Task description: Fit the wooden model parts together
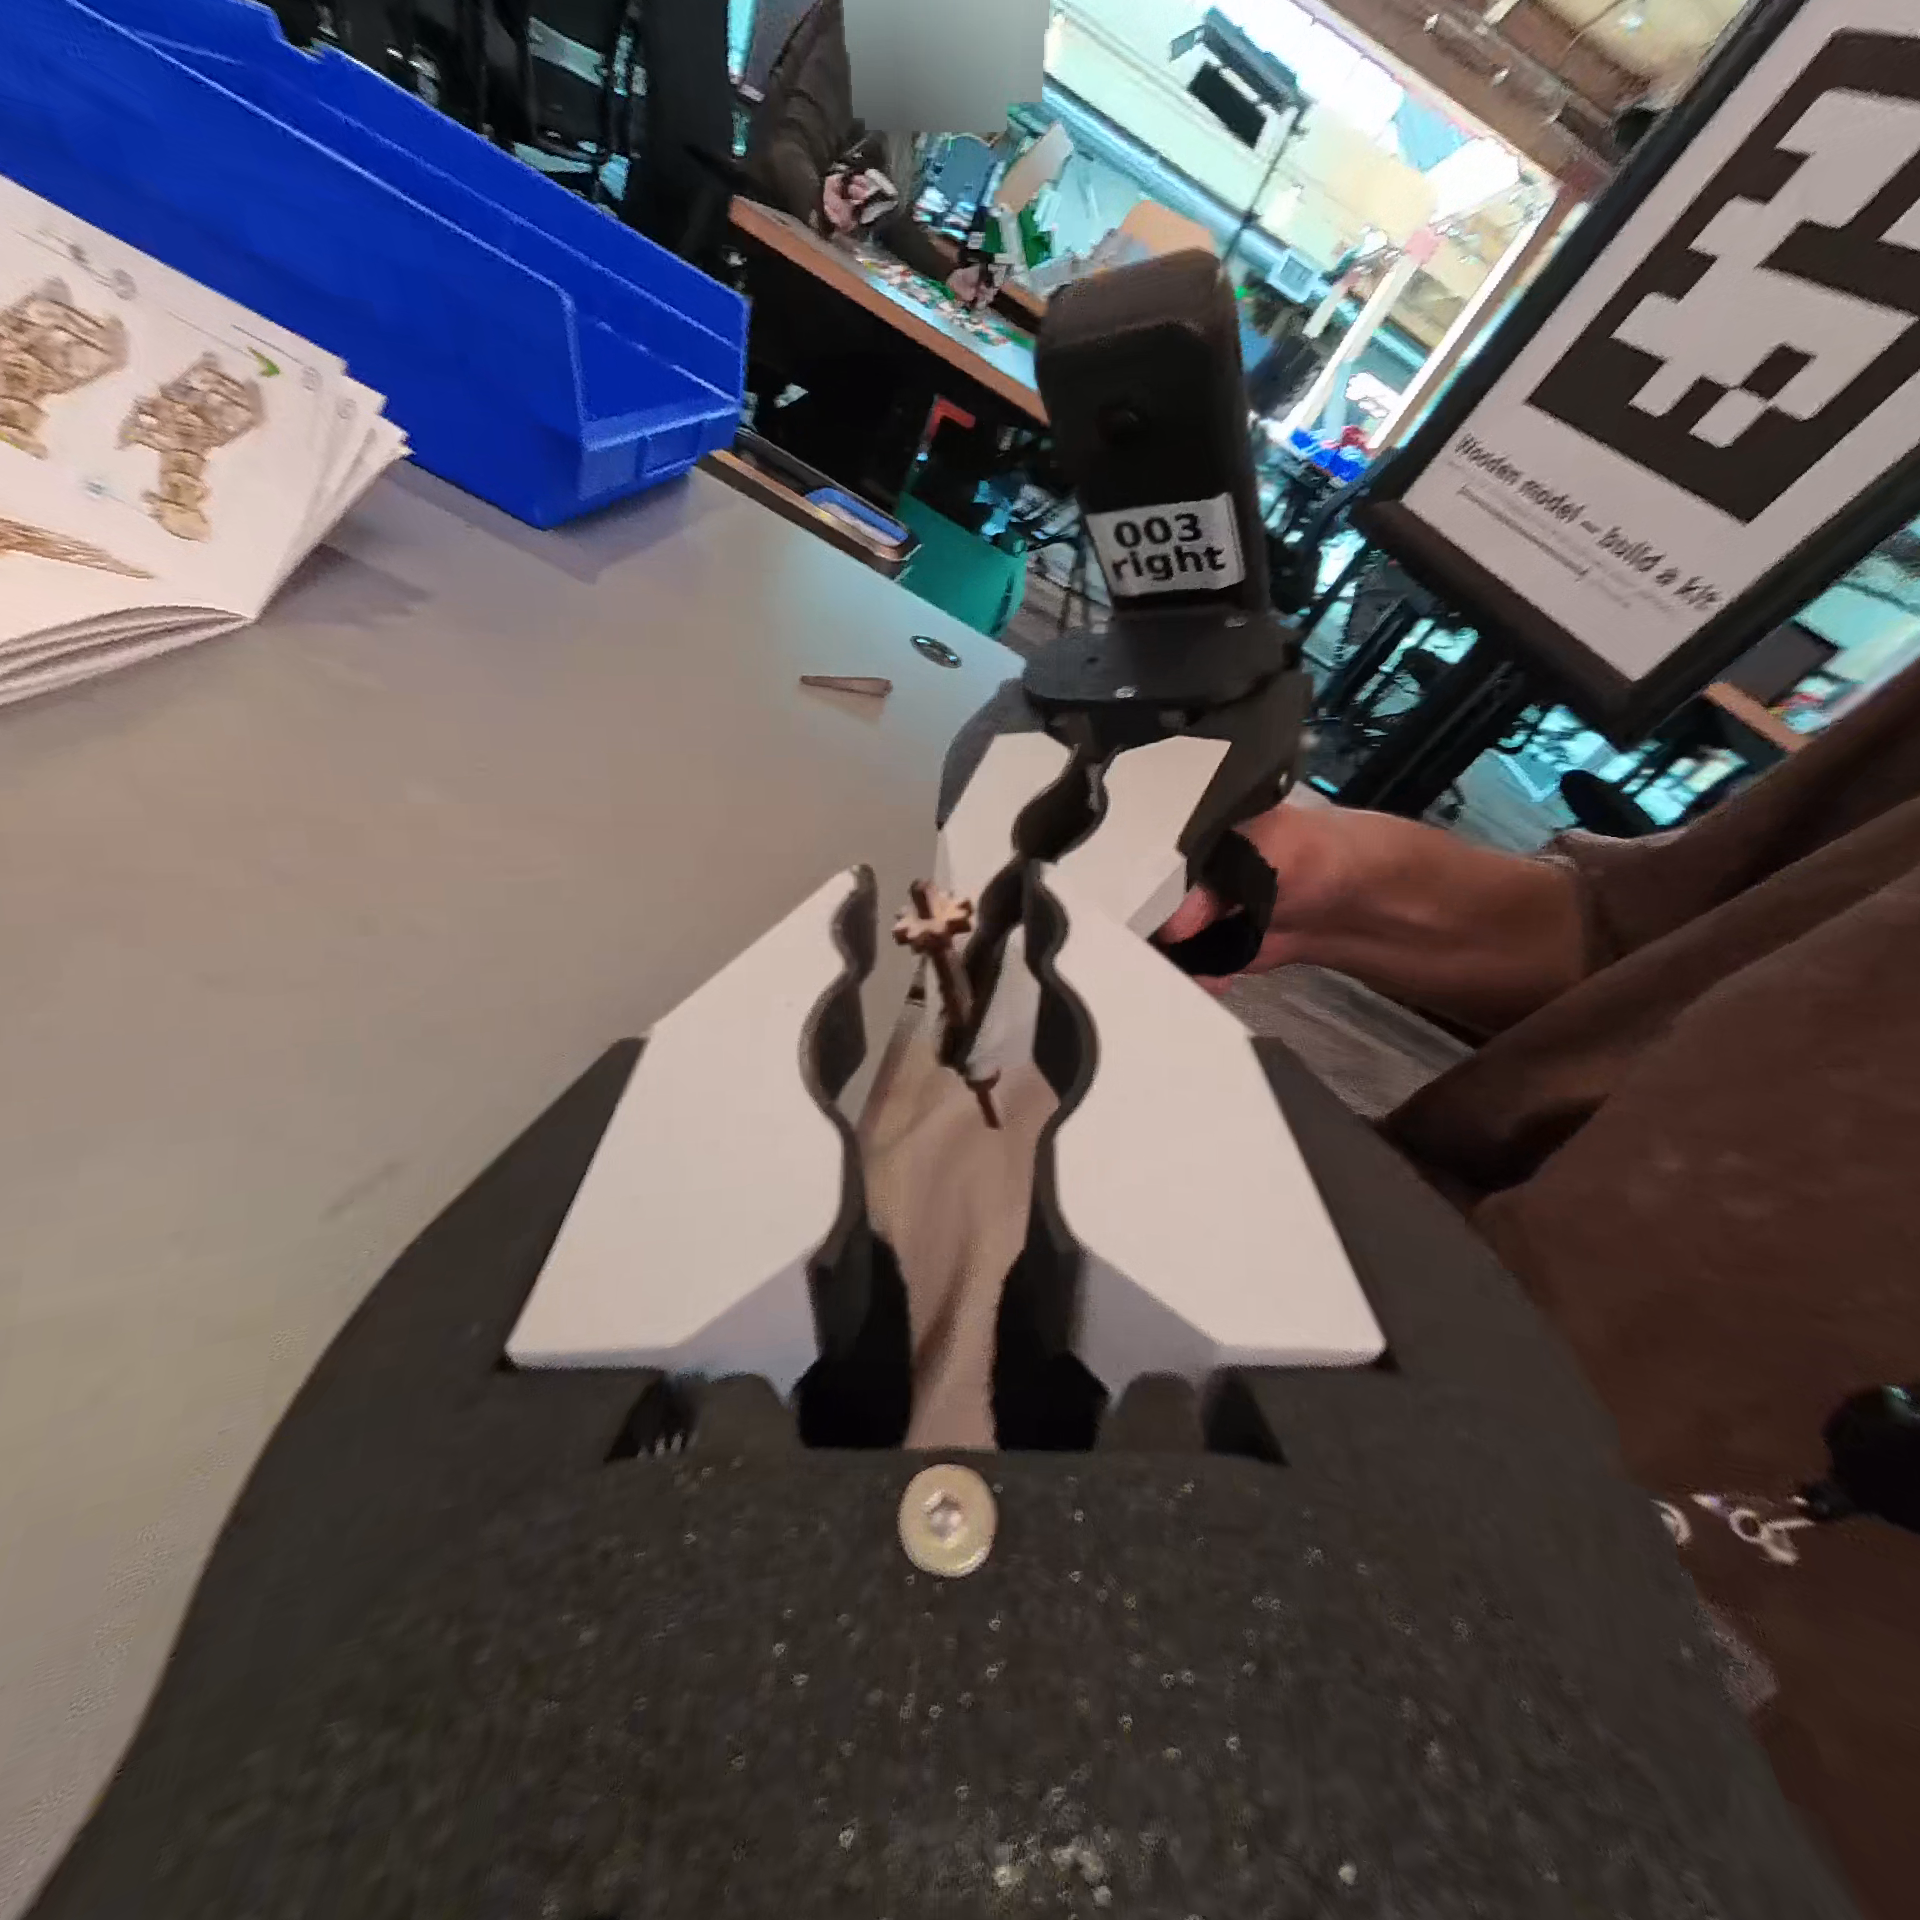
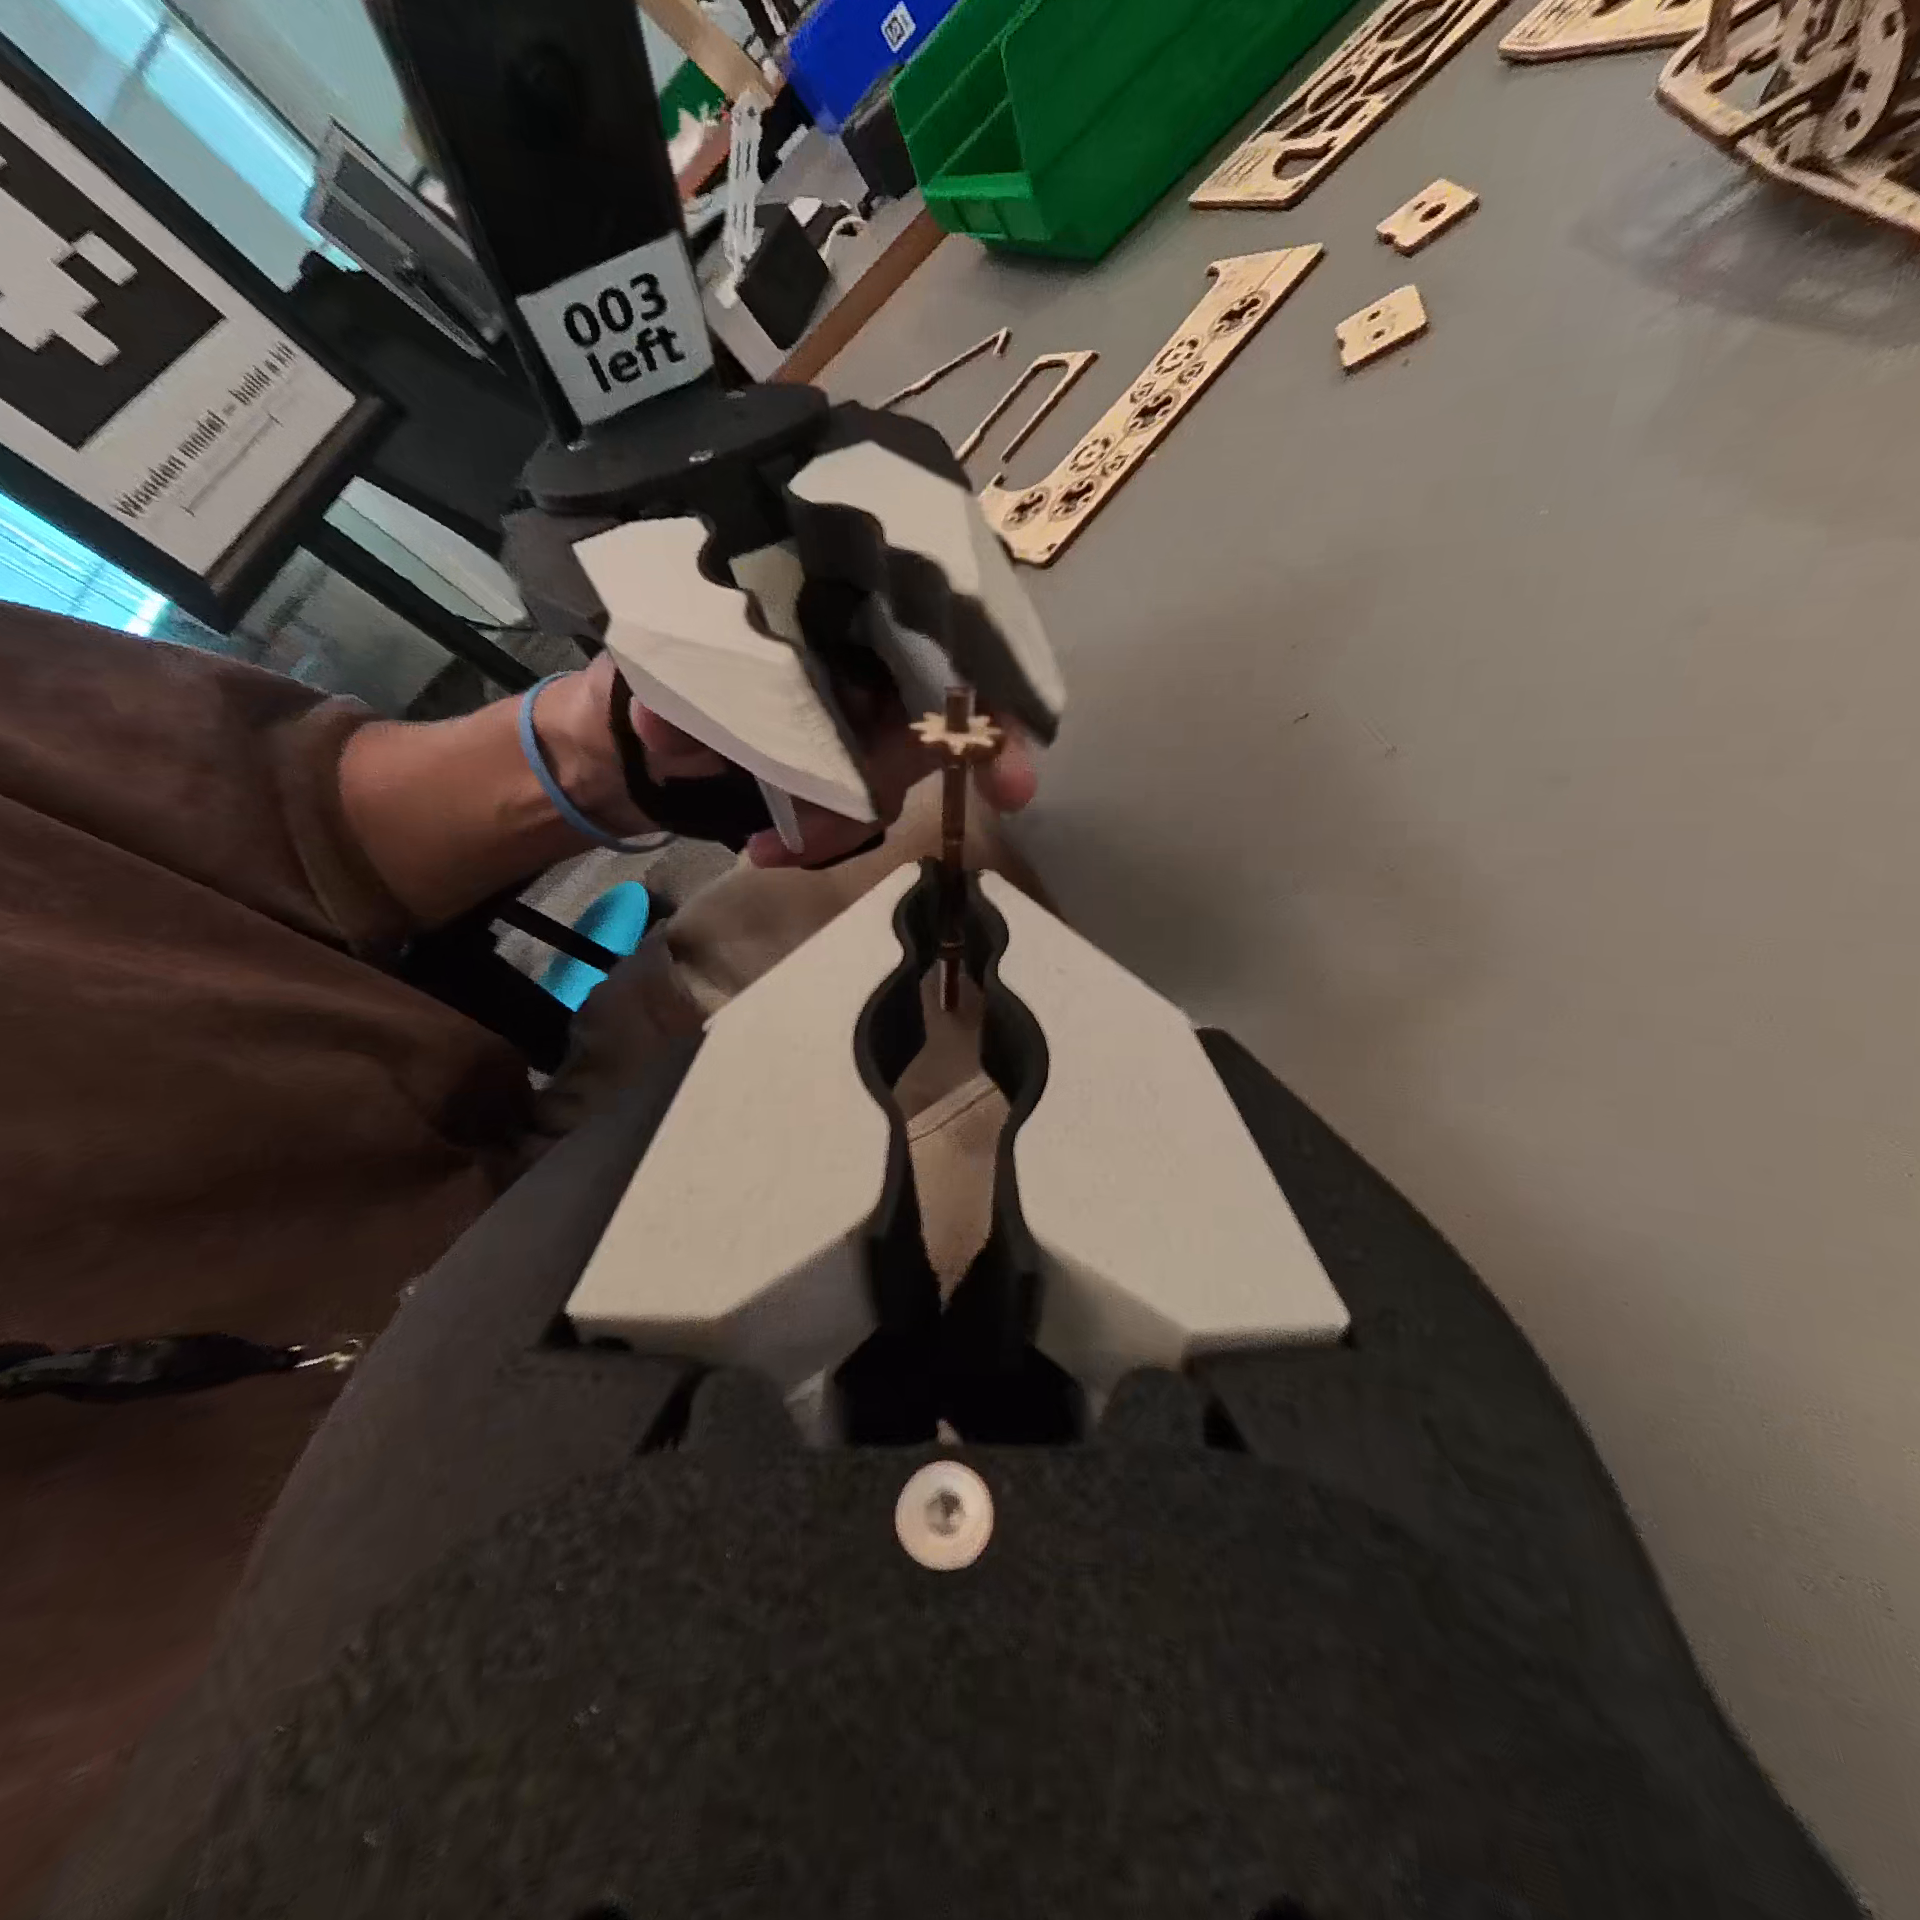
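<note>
1. Left wrist view: the left gripper (image 1: 940,914) has its white fingers (image 1: 727,1132) spread apart, touching nothing. Between their tips stands a thin wooden axle (image 1: 961,1013) carrying a small wooden gear (image 1: 932,922) at its upper end. The right gripper (image 1: 1023,888) reaches in from beyond, its dark pads pressed together on the axle. To the left on the grey tabletop (image 1: 416,831) lie an open instruction booklet (image 1: 156,468) and a blue bin (image 1: 416,260); a small wooden piece (image 1: 847,685) lies farther back.

2. Right wrist view: the right gripper (image 2: 951,909) is clamped on the axle (image 2: 953,831), which stands upright with the gear (image 2: 957,735) above the fingertips. The left gripper (image 2: 914,665) hovers just beyond, jaws apart. Flat wooden part sheets (image 2: 1153,405), a partly built wooden model (image 2: 1808,104) and a green bin (image 2: 1081,114) lie on the tabletop (image 2: 1455,831).
</note>
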A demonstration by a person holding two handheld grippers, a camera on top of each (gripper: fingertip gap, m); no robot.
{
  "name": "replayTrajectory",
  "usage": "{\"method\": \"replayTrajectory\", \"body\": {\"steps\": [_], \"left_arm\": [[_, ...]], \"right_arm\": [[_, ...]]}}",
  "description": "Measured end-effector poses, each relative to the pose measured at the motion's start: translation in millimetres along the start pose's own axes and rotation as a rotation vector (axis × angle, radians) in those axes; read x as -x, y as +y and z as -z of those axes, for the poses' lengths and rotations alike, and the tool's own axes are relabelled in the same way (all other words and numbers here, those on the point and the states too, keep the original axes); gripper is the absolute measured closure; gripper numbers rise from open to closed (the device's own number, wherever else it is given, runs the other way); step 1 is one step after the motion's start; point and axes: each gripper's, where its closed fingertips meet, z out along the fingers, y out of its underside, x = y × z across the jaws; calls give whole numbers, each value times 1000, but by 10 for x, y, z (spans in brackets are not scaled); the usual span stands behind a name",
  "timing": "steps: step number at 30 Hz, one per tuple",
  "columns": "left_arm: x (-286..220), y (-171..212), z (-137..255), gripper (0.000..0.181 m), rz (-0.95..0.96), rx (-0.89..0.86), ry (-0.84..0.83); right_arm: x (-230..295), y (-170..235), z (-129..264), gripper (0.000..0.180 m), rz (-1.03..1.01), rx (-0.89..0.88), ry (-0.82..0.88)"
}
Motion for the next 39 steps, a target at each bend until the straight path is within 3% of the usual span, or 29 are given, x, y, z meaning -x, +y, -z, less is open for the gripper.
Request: {"method": "replayTrajectory", "body": {"steps": [2, 6, 13, 21, 30, 35, 39], "left_arm": [[-14, 2, -17, 173, -19, -1, 1], [-84, -31, -11, 173, 40, -27, 62], [-164, -12, 20, 173, -32, -14, 88], [-57, -99, 148, 173, -5, -38, 60], [-147, -161, 282, 181, -36, -55, 78], [-59, -100, 254, 177, -67, -9, 7], [458, 63, 386, 175, -159, 122, -285]], "right_arm": [[9, 9, -9, 178, 35, 10, 18], [51, -27, -12, 178, 75, -27, 34], [147, -9, -3, 179, 39, -43, -73], [108, -186, 191, 179, 13, -134, -93], [173, -132, 298, 178, 46, -87, -145], [100, -92, 299, 178, 101, -56, -81], [-439, -234, 547, 178, 106, -160, 178]]}}
